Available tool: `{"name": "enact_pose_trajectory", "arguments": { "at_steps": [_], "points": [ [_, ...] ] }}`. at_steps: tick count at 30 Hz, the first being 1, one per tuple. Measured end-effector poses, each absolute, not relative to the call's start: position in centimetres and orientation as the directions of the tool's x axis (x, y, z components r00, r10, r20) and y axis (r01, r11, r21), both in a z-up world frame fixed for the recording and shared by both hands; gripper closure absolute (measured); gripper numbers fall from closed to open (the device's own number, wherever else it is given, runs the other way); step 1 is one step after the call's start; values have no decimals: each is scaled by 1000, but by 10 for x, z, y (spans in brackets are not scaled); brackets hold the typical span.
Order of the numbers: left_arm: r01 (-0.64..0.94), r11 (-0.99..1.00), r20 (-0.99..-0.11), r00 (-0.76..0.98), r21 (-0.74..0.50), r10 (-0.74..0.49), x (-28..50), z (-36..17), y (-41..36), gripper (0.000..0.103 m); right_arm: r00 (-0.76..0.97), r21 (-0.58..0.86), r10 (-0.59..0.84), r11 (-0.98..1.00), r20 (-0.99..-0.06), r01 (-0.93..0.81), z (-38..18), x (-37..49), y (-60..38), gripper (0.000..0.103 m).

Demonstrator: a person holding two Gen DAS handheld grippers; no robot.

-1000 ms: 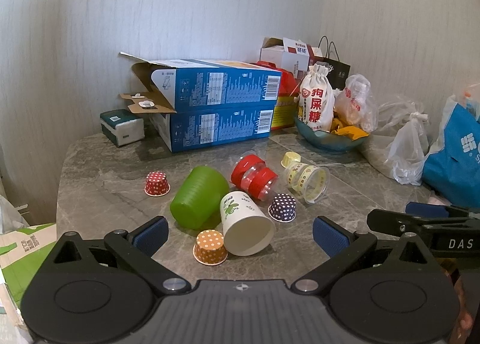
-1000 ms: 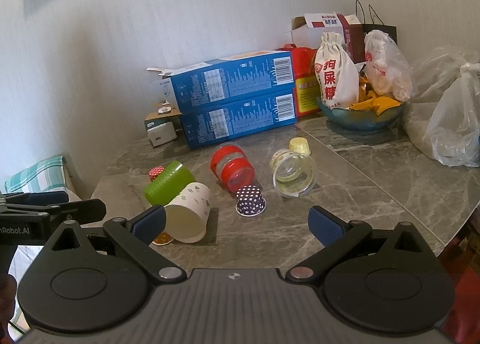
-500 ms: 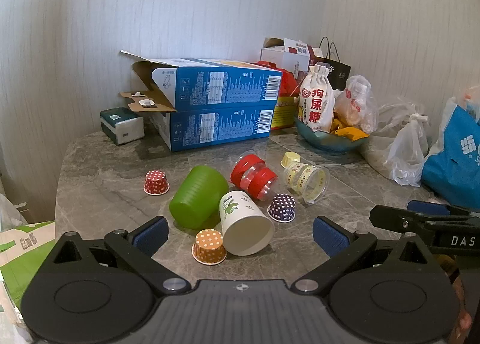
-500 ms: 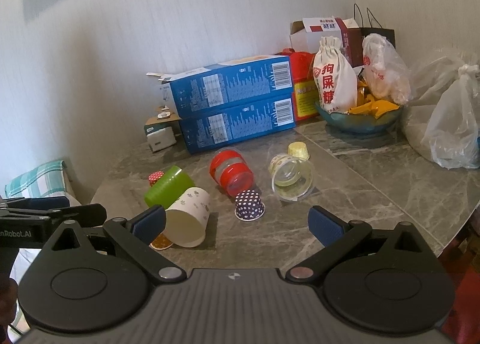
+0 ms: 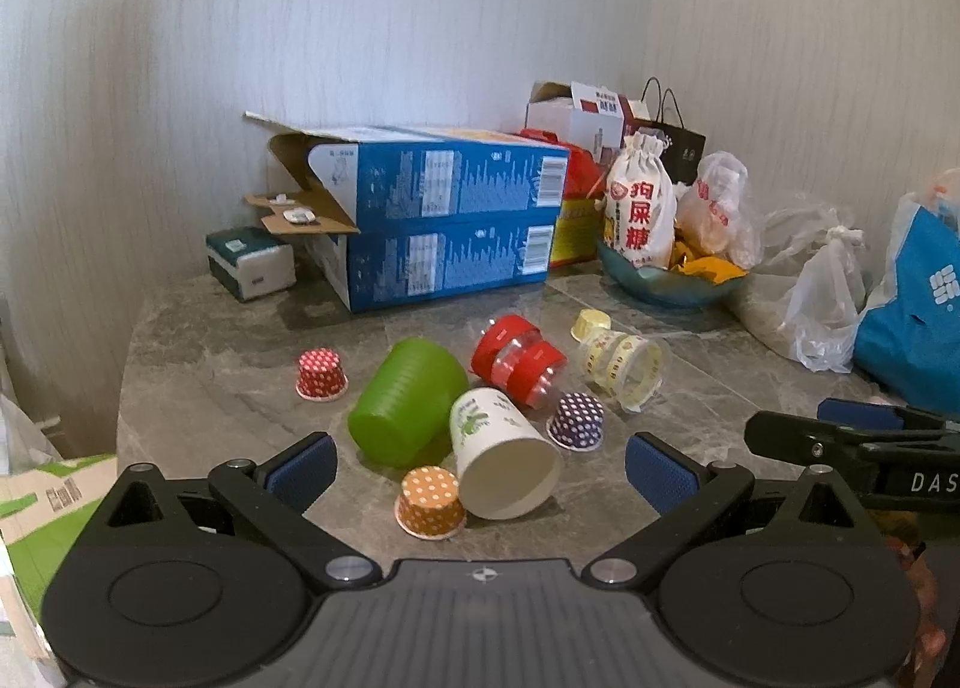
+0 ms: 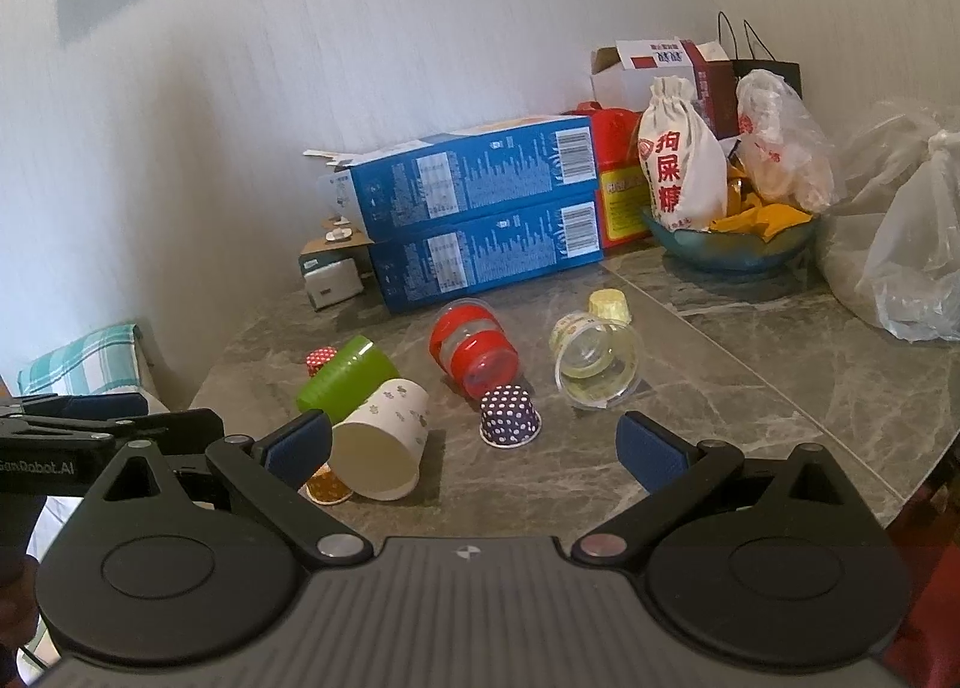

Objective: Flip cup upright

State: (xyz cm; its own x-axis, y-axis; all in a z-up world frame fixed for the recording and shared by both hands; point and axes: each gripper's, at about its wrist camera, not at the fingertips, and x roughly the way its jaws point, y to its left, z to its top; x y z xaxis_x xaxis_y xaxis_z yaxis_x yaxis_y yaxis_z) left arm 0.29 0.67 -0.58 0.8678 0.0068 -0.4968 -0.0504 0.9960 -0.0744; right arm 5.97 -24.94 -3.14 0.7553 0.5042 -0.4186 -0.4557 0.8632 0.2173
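Note:
Several cups lie on their sides on the grey marble table (image 5: 240, 376): a green plastic cup (image 5: 408, 400) (image 6: 345, 379), a white paper cup (image 5: 504, 460) (image 6: 381, 442), a red-banded clear cup (image 5: 519, 361) (image 6: 474, 352) and a clear yellow-printed cup (image 5: 624, 367) (image 6: 594, 358). Small dotted cupcake cups stand upside down: red (image 5: 321, 374), orange (image 5: 431, 502), purple (image 5: 578, 421) (image 6: 509, 416), and a yellow one (image 5: 591, 323). My left gripper (image 5: 480, 469) is open and empty just before the white cup. My right gripper (image 6: 474, 442) is open and empty, short of the purple cup.
Two stacked blue boxes (image 5: 444, 214) stand at the back by the wall. A blue bowl (image 5: 666, 280) with a white drawstring bag and snacks sits behind the cups. Plastic bags (image 5: 822, 298) and a blue bag (image 5: 918, 304) crowd the right side. A small green-white box (image 5: 252, 265) is back left.
Both grippers have drawn back and risen slightly; the cups sit a little farther off in both views. No cup has moved. Both grippers stay open.

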Motion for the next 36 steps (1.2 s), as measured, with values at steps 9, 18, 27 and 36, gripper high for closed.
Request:
{"name": "enact_pose_trajectory", "arguments": {
  "at_steps": [9,18,27,36],
  "points": [
    [-55,998,-603,797,8,49,48,-22,45,0,733,284,518,855,-442,-433,-52,77,-262,1],
    [67,990,-707,706,120,38,133,-26,50,1,702,332,534,845,-471,-420,-66,82,-273,1],
    [157,984,-796,604,80,-31,183,-59,61,13,688,334,529,848,-497,-412,-69,87,-287,1],
    [179,982,-831,553,54,-56,210,-74,65,13,677,349,526,850,-515,-394,-75,94,-295,1]
  ]
}}
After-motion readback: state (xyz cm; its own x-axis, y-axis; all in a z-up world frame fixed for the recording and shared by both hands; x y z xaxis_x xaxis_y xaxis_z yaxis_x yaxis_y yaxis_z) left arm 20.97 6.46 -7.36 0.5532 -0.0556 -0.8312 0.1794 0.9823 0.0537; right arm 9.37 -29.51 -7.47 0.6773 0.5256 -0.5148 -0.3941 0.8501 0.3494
